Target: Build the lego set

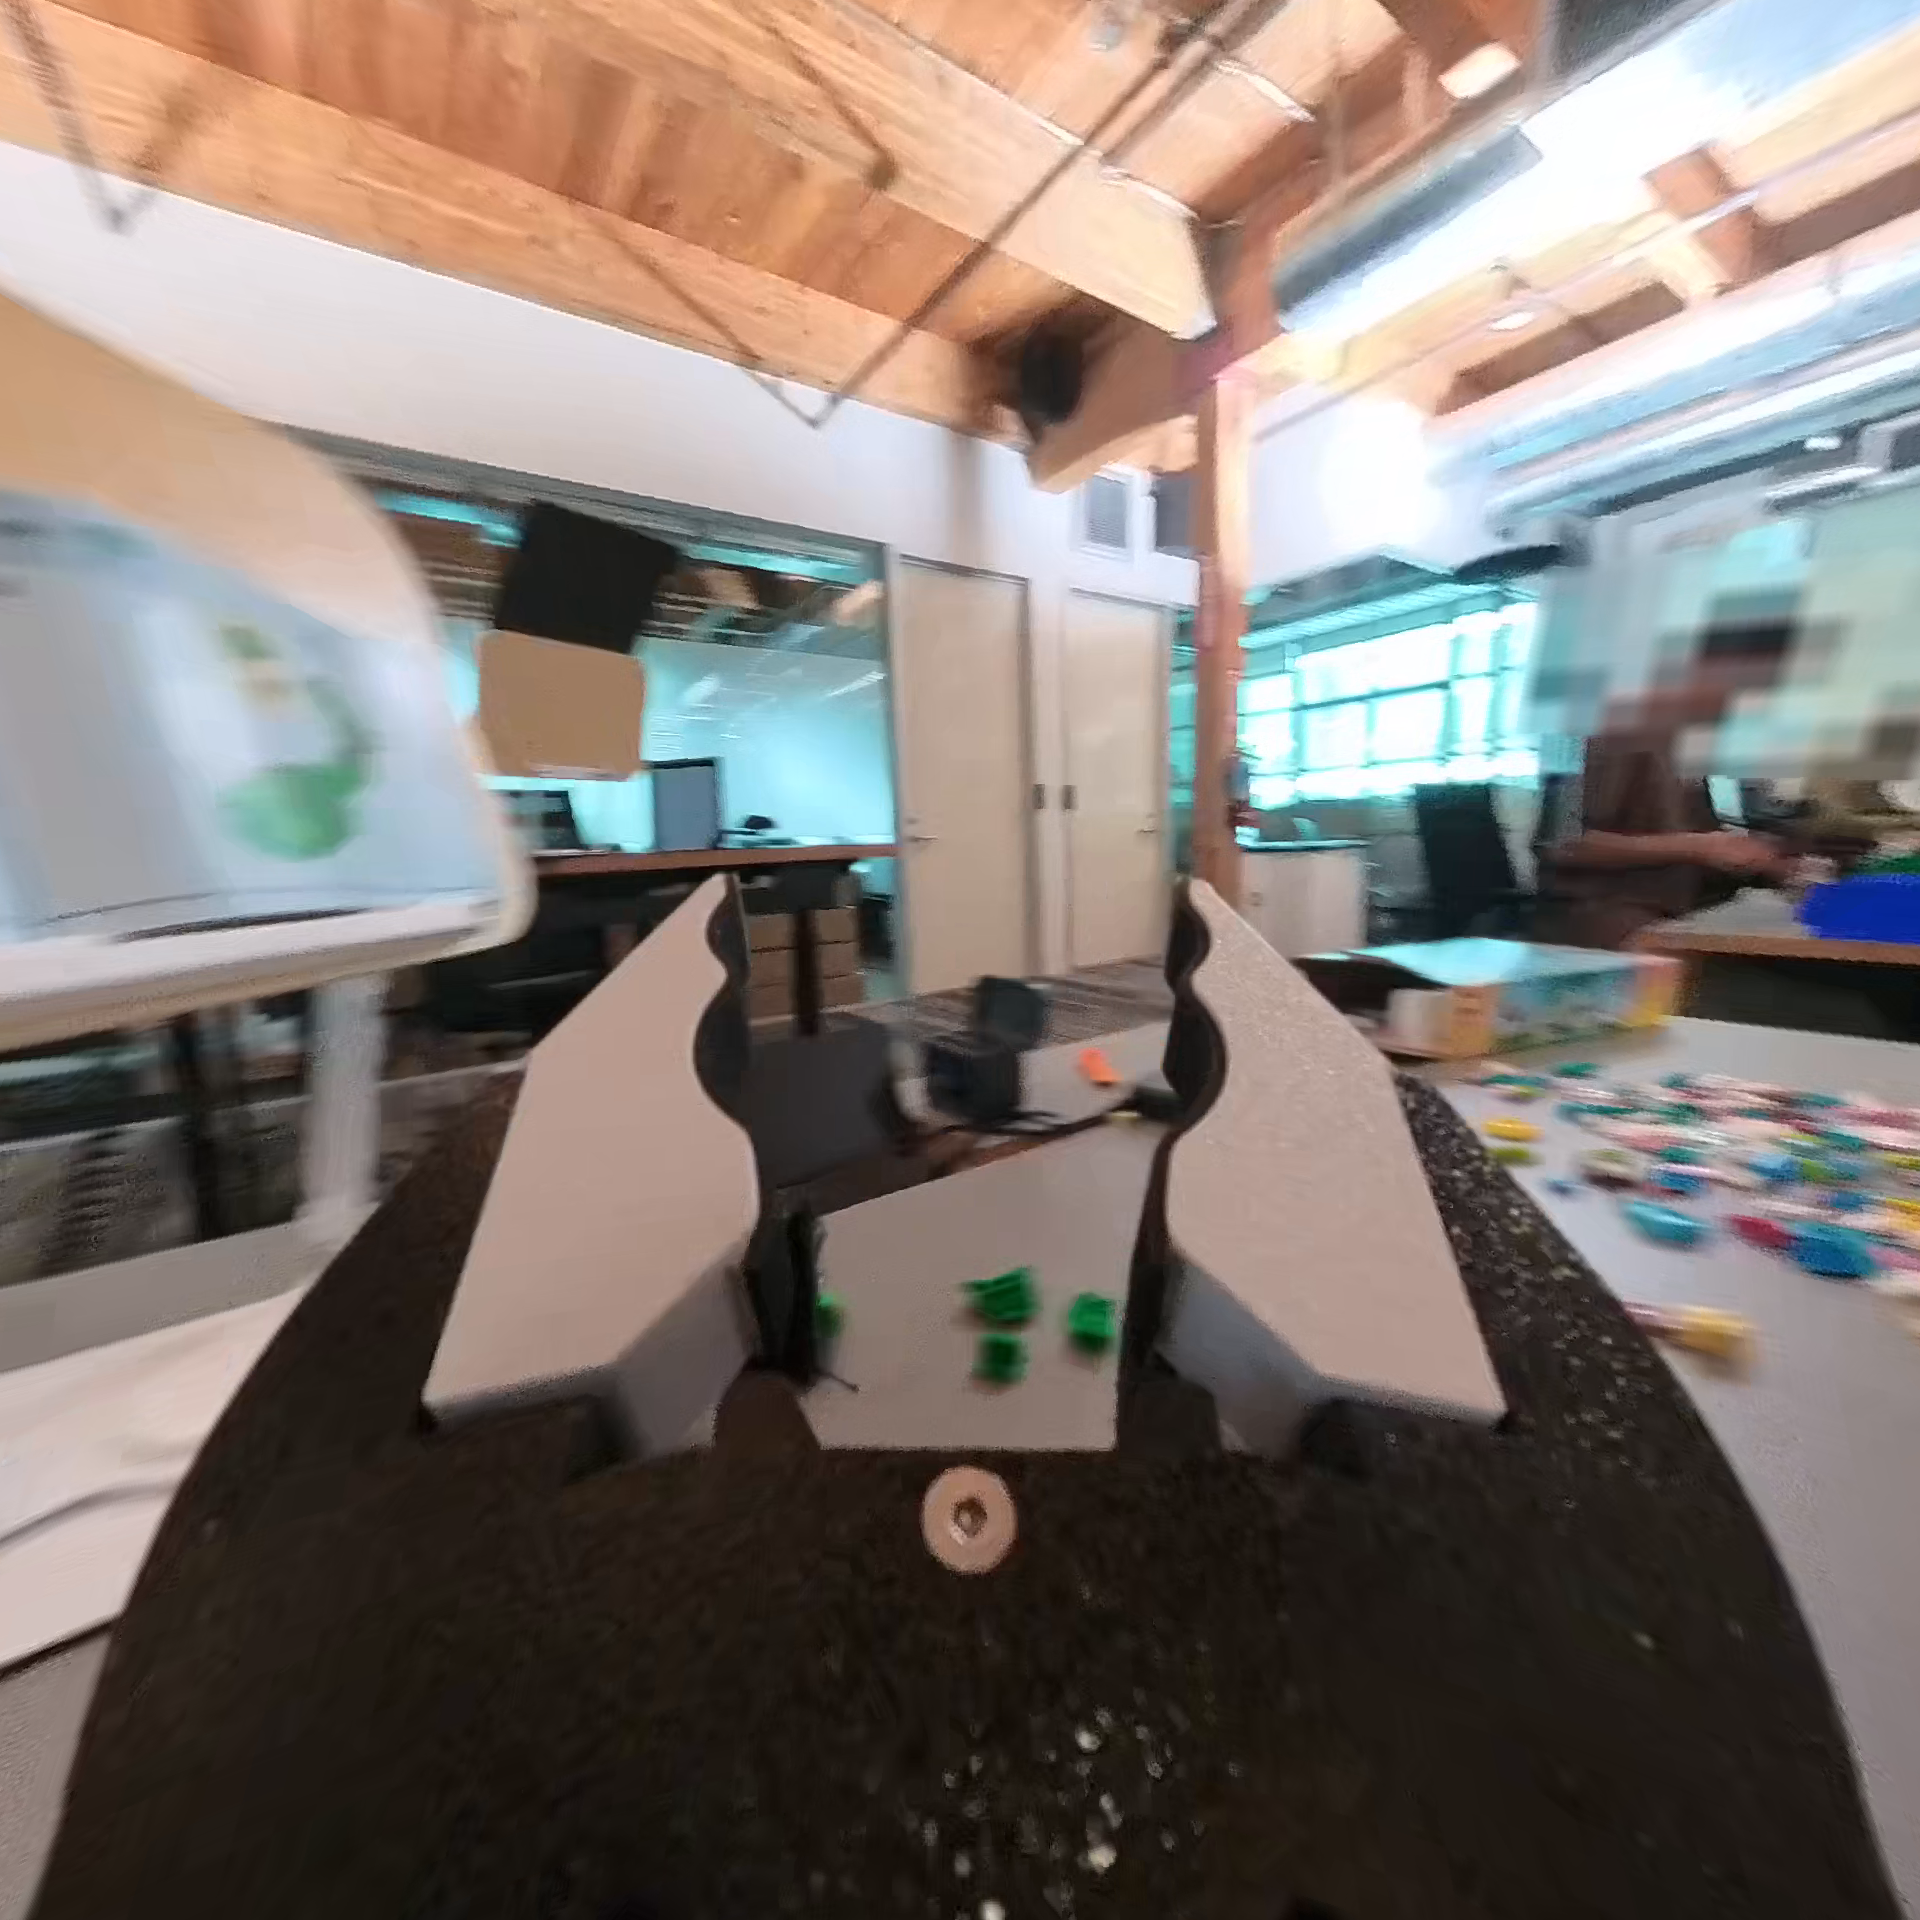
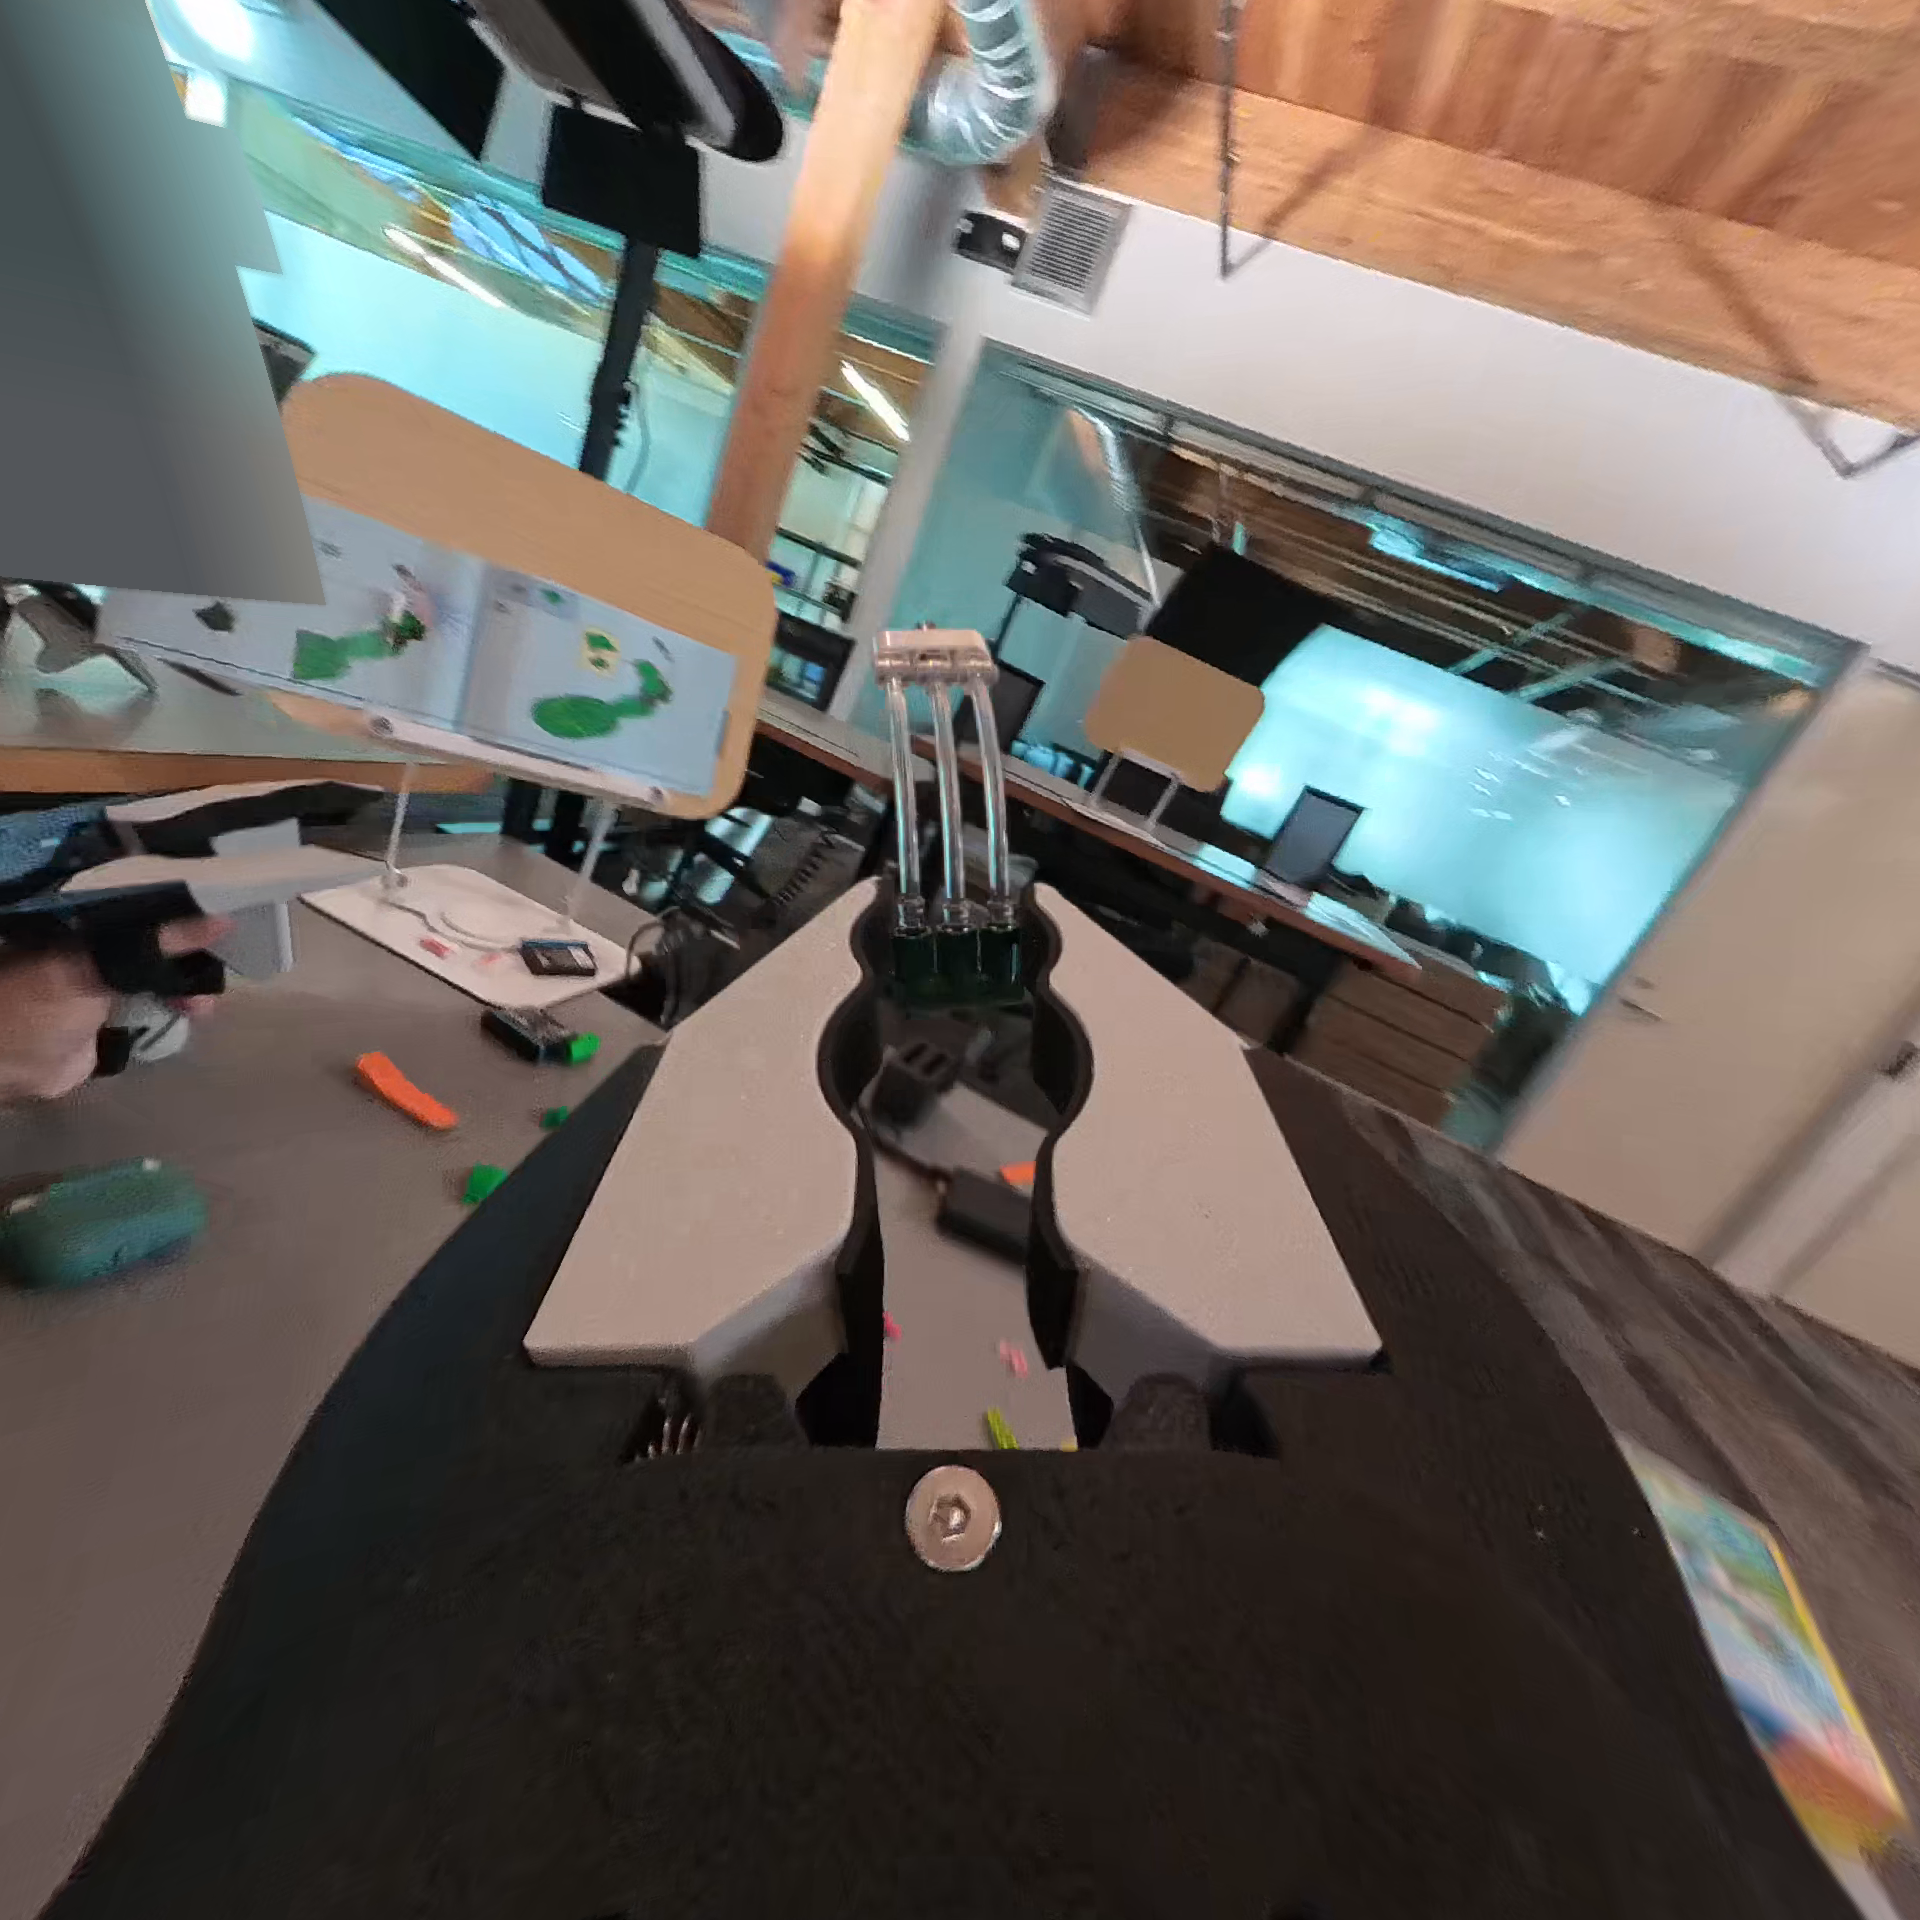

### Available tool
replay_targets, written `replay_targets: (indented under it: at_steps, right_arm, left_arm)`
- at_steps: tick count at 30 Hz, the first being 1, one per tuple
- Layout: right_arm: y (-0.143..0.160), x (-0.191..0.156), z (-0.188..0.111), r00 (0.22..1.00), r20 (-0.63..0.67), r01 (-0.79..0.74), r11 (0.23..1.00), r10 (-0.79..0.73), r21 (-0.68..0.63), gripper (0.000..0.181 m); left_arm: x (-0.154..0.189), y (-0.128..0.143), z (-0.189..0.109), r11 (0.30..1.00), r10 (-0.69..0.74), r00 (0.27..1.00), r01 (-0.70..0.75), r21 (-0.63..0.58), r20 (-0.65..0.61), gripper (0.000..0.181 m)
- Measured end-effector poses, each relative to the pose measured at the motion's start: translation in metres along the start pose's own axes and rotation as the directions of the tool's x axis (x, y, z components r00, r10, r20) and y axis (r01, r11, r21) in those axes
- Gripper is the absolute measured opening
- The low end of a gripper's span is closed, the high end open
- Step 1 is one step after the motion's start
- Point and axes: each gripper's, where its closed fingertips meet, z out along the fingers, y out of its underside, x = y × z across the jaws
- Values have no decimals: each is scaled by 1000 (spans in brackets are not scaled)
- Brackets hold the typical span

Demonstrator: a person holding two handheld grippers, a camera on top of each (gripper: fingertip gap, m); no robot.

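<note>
My right gripper (image 2: 958,935) is shut on a small assembly (image 2: 940,831): a dark green brick between the fingertips, with three clear curved rods rising to a clear plate. It is held up in the air. My left gripper (image 1: 956,904) is open and empty, above the grey table (image 1: 1621,1455). Several loose green bricks (image 1: 1000,1299) lie on the table under its open fingers. The left gripper also shows in the right wrist view (image 2: 208,914), held by a hand. An instruction booklet (image 2: 468,665) stands open on a stand; it shows blurred in the left wrist view (image 1: 239,727).
A pile of mixed coloured bricks (image 1: 1714,1164) and the set's box (image 1: 1507,987) lie to the right. An orange piece (image 2: 405,1091), green bricks (image 2: 483,1184), a teal pouch (image 2: 99,1221) and a black device with cable (image 1: 977,1049) lie on the table. A person stands far right. The tips of one gripper are about 35 centimeters away from the tips of the other.
</note>
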Motion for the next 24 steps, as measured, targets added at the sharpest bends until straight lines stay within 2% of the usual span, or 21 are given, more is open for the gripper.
replay_targets:
  at_steps: [3, 5, 8, 11, 13, 16, 18, 21, 24]
  right_arm:
    - [21, 18, -53, 995, 6, -100, 995, 100, -2, 22]
    - [42, 23, -74, 981, 30, -187, 981, 189, -56, 22]
    - [77, 21, -98, 968, 101, -216, 967, 230, -135, 23]
    - [114, -1, -123, 919, 250, -250, 939, 307, -234, 23]
    - [138, -10, -138, 874, 298, -297, 907, 384, -298, 23]
    - [155, -3, -153, 830, 281, -419, 871, 482, -258, 23]
    - [156, 6, -158, 789, 270, -521, 834, 551, -180, 23]
    - [159, 16, -163, 759, 258, -598, 797, 598, -87, 23]
    - [164, 18, -165, 746, 264, -616, 784, 611, -74, 23]
  left_arm:
    - [108, -5, 13, 995, -76, 965, 57, -82, -251, 78]
    - [195, 9, 9, 978, -125, 862, 24, -207, -490, 75]
    - [295, 40, -10, 919, -238, 683, -72, -388, -690, 82]
    - [364, 57, -24, 902, -262, 527, -165, -400, -808, 83]
    - [397, 75, -24, 885, -236, 446, -268, -380, -863, 81]
    - [436, 100, -20, 845, -262, 335, -373, -383, -905, 78]
    - [454, 115, -17, 818, -285, 287, -425, -388, -915, 78]
    - [473, 127, -17, 796, -304, 225, -475, -376, -926, 73]
    - [479, 139, -19, 767, -288, 191, -541, -345, -939, 65]
